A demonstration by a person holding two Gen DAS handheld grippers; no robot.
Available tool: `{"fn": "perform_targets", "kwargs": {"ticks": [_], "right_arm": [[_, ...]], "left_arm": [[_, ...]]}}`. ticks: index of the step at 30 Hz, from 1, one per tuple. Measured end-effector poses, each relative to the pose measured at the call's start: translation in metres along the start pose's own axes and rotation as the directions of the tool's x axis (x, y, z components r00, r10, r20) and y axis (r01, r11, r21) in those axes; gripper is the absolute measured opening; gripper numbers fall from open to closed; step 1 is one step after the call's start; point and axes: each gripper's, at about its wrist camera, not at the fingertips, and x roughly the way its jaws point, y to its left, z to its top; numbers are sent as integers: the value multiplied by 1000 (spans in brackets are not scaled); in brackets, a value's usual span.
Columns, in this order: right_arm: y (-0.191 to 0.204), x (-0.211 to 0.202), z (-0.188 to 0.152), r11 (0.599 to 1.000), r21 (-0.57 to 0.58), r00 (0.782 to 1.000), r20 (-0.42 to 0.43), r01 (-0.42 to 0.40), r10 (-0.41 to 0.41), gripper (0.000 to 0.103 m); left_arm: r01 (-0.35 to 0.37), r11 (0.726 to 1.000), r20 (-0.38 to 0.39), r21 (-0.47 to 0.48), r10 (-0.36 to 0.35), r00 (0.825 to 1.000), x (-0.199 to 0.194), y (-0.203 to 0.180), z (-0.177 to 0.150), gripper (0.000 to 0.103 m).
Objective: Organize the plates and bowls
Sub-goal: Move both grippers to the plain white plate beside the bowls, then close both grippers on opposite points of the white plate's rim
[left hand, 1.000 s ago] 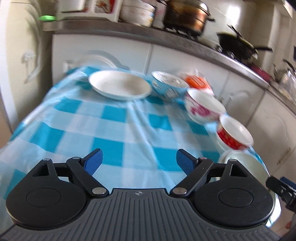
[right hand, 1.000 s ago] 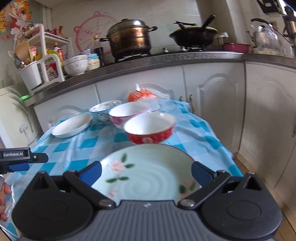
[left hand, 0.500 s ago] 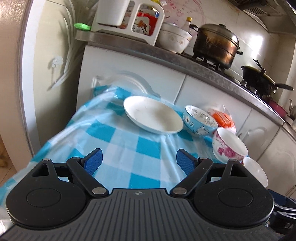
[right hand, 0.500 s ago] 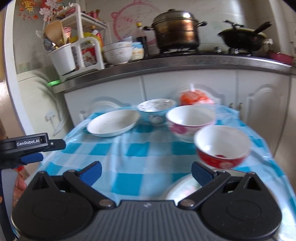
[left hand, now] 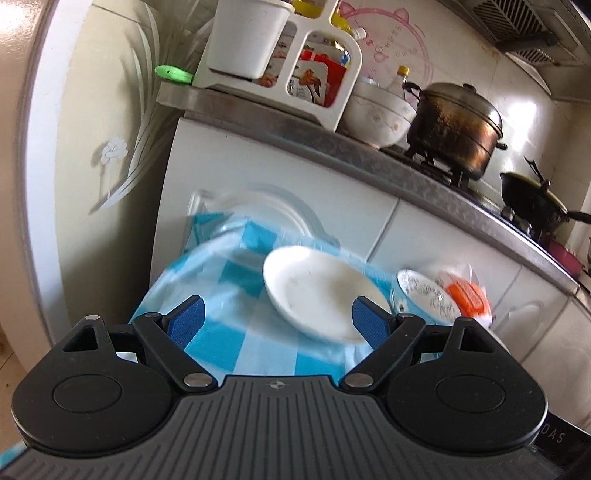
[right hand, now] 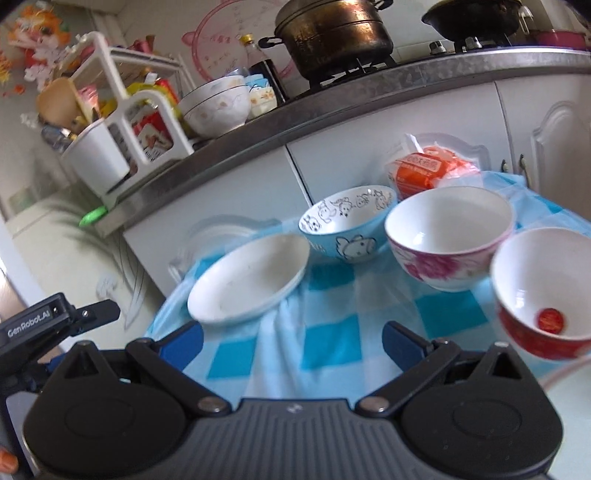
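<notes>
A white shallow plate (right hand: pixel 251 278) lies at the far left of the blue-checked table (right hand: pixel 328 347). Right of it stand a blue cartoon bowl (right hand: pixel 347 229), a pink-flowered bowl (right hand: pixel 448 236) and a red bowl (right hand: pixel 543 291). The rim of a pale plate (right hand: pixel 565 376) shows at the lower right. My right gripper (right hand: pixel 291 341) is open, low over the cloth in front of the white plate. My left gripper (left hand: pixel 277 319) is open too, with the white plate (left hand: pixel 325 295) just beyond its right finger; the blue bowl (left hand: pixel 424 295) sits further right. The left gripper (right hand: pixel 92 314) also shows at the right wrist view's left edge.
An orange packet (right hand: pixel 428 171) lies behind the bowls. White cabinet doors (right hand: pixel 369 162) back the table. The counter (right hand: pixel 332 99) above carries a white rack (right hand: pixel 110 147), stacked bowls (right hand: pixel 218 105), a steel pot (right hand: pixel 332 33) and a black wok (right hand: pixel 476 14). A pale fridge wall (left hand: pixel 92 147) stands left.
Both cameras have swung left and closer to the table's far left corner. The white plate now sits near both grippers. The green-flowered plate has slid almost out of the right wrist view.
</notes>
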Motion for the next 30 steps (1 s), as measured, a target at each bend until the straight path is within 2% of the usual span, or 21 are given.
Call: {"fn": "perform_targets", "kwargs": {"ticks": [6, 12, 14, 16, 20, 22, 25, 30], "right_arm": [[1, 38, 5, 993, 100, 998, 38, -60, 56, 102], [-2, 72, 11, 977, 195, 995, 71, -81, 68, 102], [-1, 80, 13, 976, 198, 994, 81, -85, 70, 102], [0, 89, 14, 975, 203, 993, 85, -95, 79, 102], [1, 104, 14, 980, 186, 994, 92, -78, 62, 102], [-1, 110, 13, 981, 183, 994, 89, -71, 55, 101], [-4, 116, 12, 975, 207, 995, 77, -85, 70, 100], [-6, 119, 10, 969, 219, 992, 77, -113, 99, 99]], "left_arm": [[-35, 999, 2, 23, 35, 999, 37, 1, 7, 103], [-46, 999, -10, 28, 46, 999, 73, 4, 6, 103], [-41, 999, -23, 15, 42, 999, 84, 6, 7, 100], [-45, 999, -40, -6, 45, 998, 96, 9, 9, 89], [-59, 998, -79, -28, 56, 995, 117, 12, 8, 75], [-67, 997, -100, -46, 62, 993, 127, 14, 7, 62], [-48, 998, -121, -40, 43, 992, 137, 11, 5, 51], [-19, 1000, -138, -24, 15, 990, 146, 10, -2, 40]]}}
